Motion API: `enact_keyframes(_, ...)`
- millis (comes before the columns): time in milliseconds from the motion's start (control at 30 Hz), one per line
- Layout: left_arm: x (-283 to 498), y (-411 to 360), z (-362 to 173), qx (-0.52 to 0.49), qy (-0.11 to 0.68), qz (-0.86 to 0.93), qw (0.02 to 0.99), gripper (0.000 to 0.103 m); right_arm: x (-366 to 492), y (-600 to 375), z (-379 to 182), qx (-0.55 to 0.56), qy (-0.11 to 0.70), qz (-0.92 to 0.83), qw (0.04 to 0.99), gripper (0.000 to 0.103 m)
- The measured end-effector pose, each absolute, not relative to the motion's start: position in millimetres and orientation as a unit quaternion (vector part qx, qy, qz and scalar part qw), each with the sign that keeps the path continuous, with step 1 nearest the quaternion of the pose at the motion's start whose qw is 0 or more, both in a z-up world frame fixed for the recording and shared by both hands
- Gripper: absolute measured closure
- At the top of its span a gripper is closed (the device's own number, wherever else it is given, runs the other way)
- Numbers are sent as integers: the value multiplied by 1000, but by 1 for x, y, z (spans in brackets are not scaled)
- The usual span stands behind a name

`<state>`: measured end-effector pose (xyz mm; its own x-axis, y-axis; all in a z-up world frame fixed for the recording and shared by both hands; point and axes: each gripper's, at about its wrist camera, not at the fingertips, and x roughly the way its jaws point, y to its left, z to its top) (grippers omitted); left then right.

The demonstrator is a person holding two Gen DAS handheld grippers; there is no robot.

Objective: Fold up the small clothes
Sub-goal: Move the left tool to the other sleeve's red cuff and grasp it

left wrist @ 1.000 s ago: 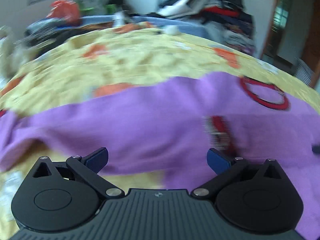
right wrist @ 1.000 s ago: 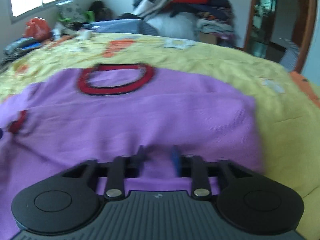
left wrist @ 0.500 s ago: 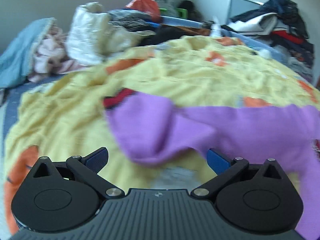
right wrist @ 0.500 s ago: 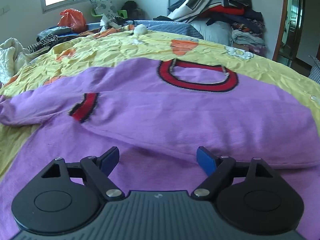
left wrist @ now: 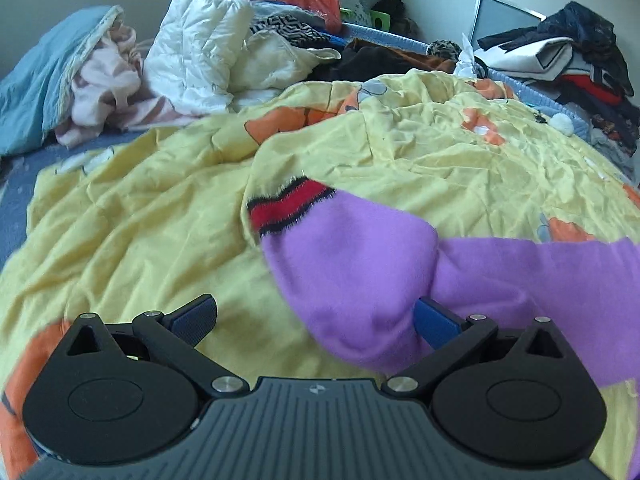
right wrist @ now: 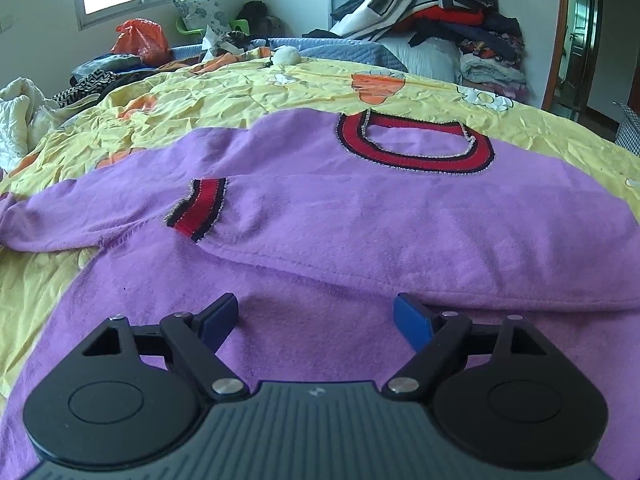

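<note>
A purple sweater (right wrist: 360,216) with a red neckband (right wrist: 416,144) lies flat on the yellow bedsheet (right wrist: 240,92). One sleeve is folded across its chest, ending in a red cuff (right wrist: 200,208). My right gripper (right wrist: 316,312) hovers open just above the sweater's lower body, nothing between its fingers. In the left wrist view the other sleeve (left wrist: 360,264) stretches over the sheet (left wrist: 140,220), its red cuff (left wrist: 288,208) pointing away. My left gripper (left wrist: 314,314) stands wide open low over that sleeve. A bunched fold hides the tip of its right finger (left wrist: 436,320); no pad presses on cloth.
At the bed's far left lie a white quilted jacket (left wrist: 196,40), pink clothes and a blue blanket (left wrist: 36,76). A tall heap of clothes (right wrist: 440,8) sits at the far right, an orange bag (right wrist: 140,40) under the window, and a doorway (right wrist: 580,32) at the right.
My right gripper has opened, let go of the purple cloth and drawn back; the sleeve now lies folded across the chest. My left gripper has swung left along the other sleeve to near its cuff.
</note>
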<state>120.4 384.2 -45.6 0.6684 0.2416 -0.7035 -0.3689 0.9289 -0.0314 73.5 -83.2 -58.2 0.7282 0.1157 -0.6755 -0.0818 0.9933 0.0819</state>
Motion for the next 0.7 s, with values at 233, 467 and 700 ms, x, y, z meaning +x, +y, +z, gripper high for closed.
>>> enact_keyframes(233,133,407,-46,-108,371,185,904,0,71,-82,-59,23,364,54,930,18)
enact_keyframes(467,132,414,-49,-122,372,184,902,0,71,-76,-59,17,366,53,929,18)
enact_keyframes(700,131,417,-52,-136,371,181,901,0,71,-66,-59,3,366,53,929,18)
